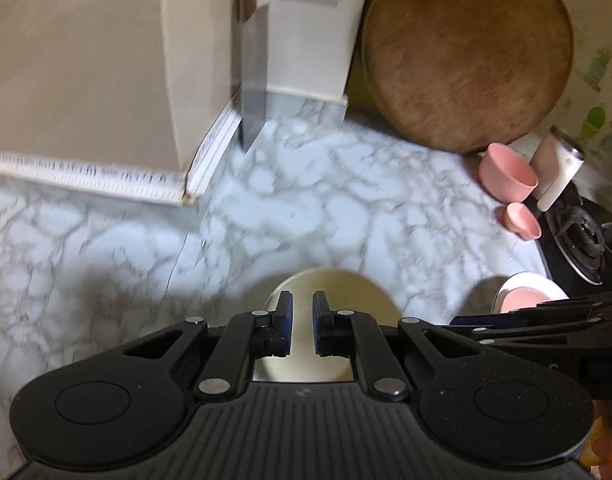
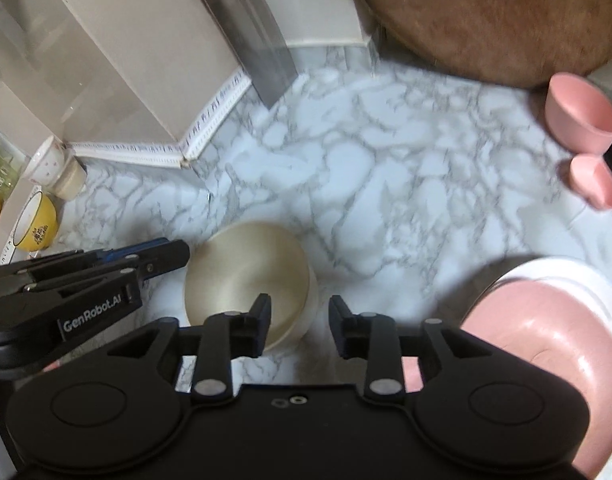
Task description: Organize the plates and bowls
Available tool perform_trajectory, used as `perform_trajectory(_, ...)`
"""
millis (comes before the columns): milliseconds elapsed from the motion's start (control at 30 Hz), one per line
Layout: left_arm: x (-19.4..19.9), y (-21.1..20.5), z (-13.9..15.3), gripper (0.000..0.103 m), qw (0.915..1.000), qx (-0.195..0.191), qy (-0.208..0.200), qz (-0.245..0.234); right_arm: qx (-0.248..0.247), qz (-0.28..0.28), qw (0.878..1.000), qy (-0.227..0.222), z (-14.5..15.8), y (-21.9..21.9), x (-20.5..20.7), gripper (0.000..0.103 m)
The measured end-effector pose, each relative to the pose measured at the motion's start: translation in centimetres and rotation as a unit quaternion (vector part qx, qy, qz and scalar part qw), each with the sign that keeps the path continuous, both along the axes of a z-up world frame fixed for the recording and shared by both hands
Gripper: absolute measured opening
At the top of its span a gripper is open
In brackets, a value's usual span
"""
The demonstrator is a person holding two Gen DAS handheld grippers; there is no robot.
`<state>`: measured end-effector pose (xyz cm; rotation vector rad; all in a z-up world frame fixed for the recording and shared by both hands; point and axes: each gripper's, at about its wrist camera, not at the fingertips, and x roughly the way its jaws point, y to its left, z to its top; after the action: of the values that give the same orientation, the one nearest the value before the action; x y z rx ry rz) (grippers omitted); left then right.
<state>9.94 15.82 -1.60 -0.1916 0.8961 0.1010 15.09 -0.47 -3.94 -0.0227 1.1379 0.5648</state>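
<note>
Now | left gripper (image 1: 302, 326): clenched, nothing held, over round cream bowl (image 2: 246, 280) at lower centre | right gripper (image 2: 300, 328): released, empty | glossy pink plate (image 2: 545, 360) lower right.

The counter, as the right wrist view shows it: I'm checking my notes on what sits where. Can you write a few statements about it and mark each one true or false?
1. The cream bowl sits on the marble counter with nothing inside it. True.
2. The right claw is clamped on the cream bowl. False: its jaws stand apart with nothing between them.
3. A pink plate lies on a white plate. True.
4. The two pink cups stand at the left edge. False: they are at the right edge, below the round wooden board.
5. The left claw is wide open. False: it is shut, to the left of the bowl.
</note>
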Motion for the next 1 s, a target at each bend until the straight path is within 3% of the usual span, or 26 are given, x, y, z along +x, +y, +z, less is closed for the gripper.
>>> perform_trajectory(267,0.9,-1.9,2.3,0.013,0.9990,-0.003,-0.043,-0.013,0.011,-0.009,0.999,-0.038,3.0,-2.6,0.6,0.048)
perform_trajectory(333,1.4,-2.2,2.7,0.015,0.9988,-0.011,-0.046,-0.016,0.013,-0.012,0.999,-0.051,3.8,-3.3,0.8,0.057)
perform_trajectory(500,3.0,-3.7,3.9,0.038,0.9976,-0.009,-0.062,-0.029,0.004,-0.031,0.996,-0.086,5.2,-5.4,1.6,0.067)
perform_trajectory(567,3.8,-4.5,4.5,0.062,0.9968,-0.008,-0.072,-0.034,0.002,-0.046,0.995,-0.092,5.5,-6.6,2.2,0.072)
perform_trajectory(633,4.7,-5.5,5.1,0.070,0.9960,-0.006,-0.081,-0.039,-0.004,-0.065,0.993,-0.099,5.6,-7.9,2.9,0.077)
perform_trajectory(1000,14.1,-12.5,6.8,0.076,0.9906,-0.009,-0.102,-0.090,-0.023,-0.178,0.978,-0.110,5.3,-16.2,8.4,0.085)
